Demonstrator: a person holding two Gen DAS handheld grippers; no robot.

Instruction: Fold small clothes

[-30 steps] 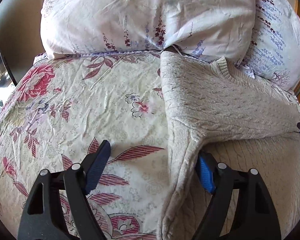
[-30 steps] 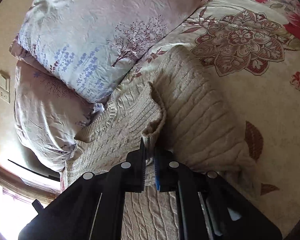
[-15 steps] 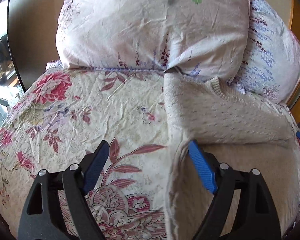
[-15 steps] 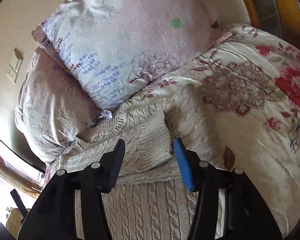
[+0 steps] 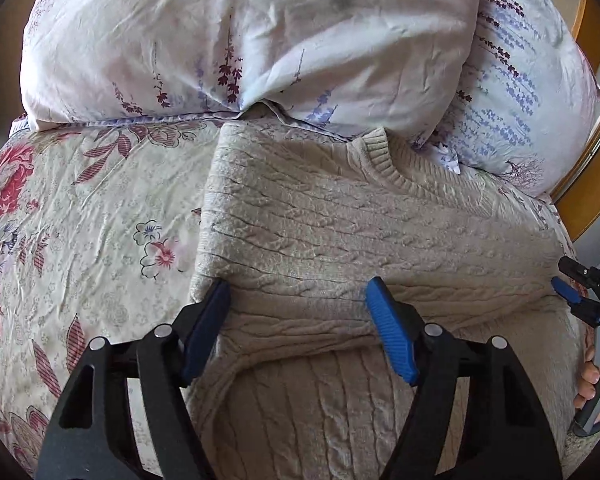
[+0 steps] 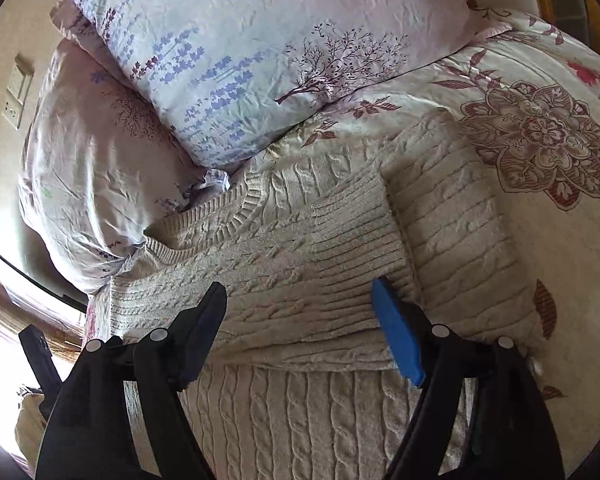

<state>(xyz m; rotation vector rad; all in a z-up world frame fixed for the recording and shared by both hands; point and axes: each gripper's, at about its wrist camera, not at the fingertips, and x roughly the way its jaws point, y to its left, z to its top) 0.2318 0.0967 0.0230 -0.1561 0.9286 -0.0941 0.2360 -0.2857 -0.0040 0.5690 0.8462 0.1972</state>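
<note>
A cream cable-knit sweater (image 5: 340,232) lies flat on the floral bedspread (image 5: 80,220), its collar toward the pillows. Both sleeves are folded across the chest, and the ribbed cuff (image 6: 356,232) rests flat on top. My left gripper (image 5: 300,308) hovers over the lower folded sleeve near the sweater's left edge. Its jaws are closing, the knit lies below them, and the pads do not press on it. My right gripper (image 6: 300,304) is just above the sweater's middle, jaws opening, holding nothing. The right gripper (image 5: 566,278) also shows at the sweater's right edge, with a hand (image 5: 594,376) on its handle.
Two flowered pillows (image 5: 260,32) (image 5: 520,92) lean against the headboard right behind the collar. A wooden bed frame (image 5: 592,152) runs along the right. A wall socket (image 6: 18,92) sits beyond the pillows. Bare bedspread (image 6: 560,220) stretches beside the sweater.
The right gripper, shut on the sleeve cuff a second ago, has opened and let it go; the cuff now lies flat. The left gripper moved right, over the sweater.
</note>
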